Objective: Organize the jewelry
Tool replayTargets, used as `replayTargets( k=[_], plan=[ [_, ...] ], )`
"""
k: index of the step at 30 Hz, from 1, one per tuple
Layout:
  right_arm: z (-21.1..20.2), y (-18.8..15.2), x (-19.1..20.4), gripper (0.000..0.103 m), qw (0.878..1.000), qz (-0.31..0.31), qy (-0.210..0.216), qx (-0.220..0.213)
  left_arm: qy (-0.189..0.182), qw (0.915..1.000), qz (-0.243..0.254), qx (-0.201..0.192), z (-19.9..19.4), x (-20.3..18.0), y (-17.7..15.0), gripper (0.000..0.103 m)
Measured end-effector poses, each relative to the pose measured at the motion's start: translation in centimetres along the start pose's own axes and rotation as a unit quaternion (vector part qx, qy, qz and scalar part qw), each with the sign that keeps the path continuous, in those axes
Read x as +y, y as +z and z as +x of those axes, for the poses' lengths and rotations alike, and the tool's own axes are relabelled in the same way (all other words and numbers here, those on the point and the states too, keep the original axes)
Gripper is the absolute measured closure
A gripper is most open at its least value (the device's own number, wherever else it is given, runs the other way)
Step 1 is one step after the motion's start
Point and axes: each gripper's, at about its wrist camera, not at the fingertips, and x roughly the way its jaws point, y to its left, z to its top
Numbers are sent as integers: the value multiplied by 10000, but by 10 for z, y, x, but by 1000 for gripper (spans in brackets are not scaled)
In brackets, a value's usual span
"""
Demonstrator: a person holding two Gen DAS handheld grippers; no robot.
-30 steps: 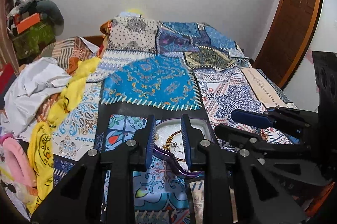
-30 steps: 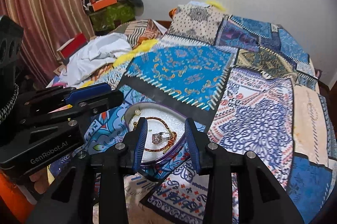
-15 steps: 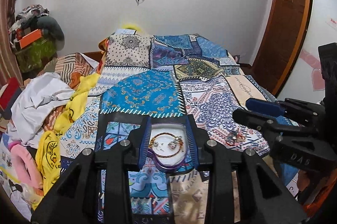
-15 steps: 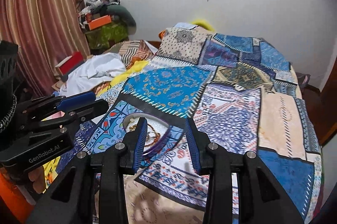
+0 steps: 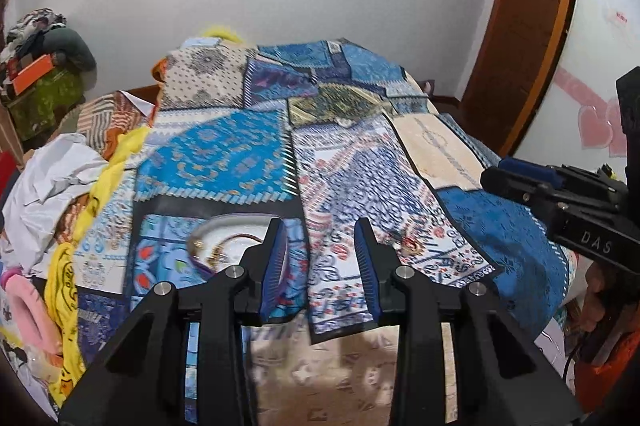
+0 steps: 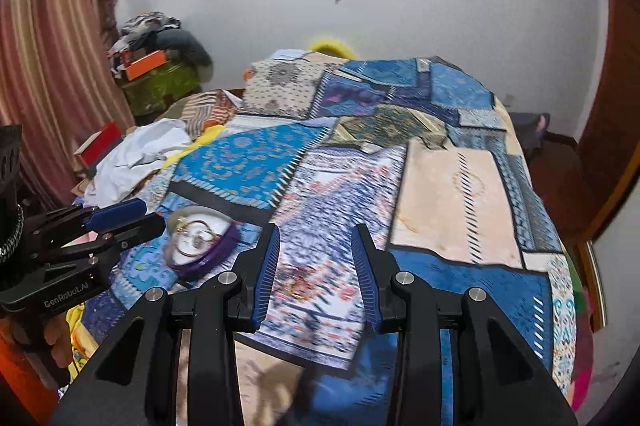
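- While both claws are held above the near edge of the bed (image 5: 460,154), nothing is gripped by either.
- Left claw (image 5: 322,266): its jaws are seen partly parted, with only the patchwork bedspread (image 5: 224,154) behind the gap.
- Right claw (image 6: 316,272): its jaws are likewise partly parted and empty.
- A purple-rimmed white dish (image 6: 200,246) is set on the bedspread near the bed's near left corner; a beaded bracelet (image 6: 196,238) is laid in it.
- A small loose jewelry piece (image 5: 410,246), blurred, is seen on the bedspread right of the dish, near the near edge.
- Clothes (image 5: 44,178) are heaped along the left edge.
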Motion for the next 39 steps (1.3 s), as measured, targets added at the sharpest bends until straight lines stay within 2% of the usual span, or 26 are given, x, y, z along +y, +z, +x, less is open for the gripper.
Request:
replayTargets(
  k=[8,19,35,37,39],
  plan=[
    [12,-17,-30,69,9993,252,1,291,-156,9986,140,481,37,-24,-11,68],
    [33,-32,-46,69,9974,364,198,598,-194,9941,484,949,76,-45,-18,68],
    [42,-38,-59,69,9958,472,282,735,-230,9931,742,883,103,-65,-5,69],
    [42,-38,-59,69,9957,455,297,747,-207,9932,790,829,104,-68,-4,80],
    [42,-38,-58,69,9957,439,306,762,-175,9933,827,789,104,-69,-5,83]
  ],
)
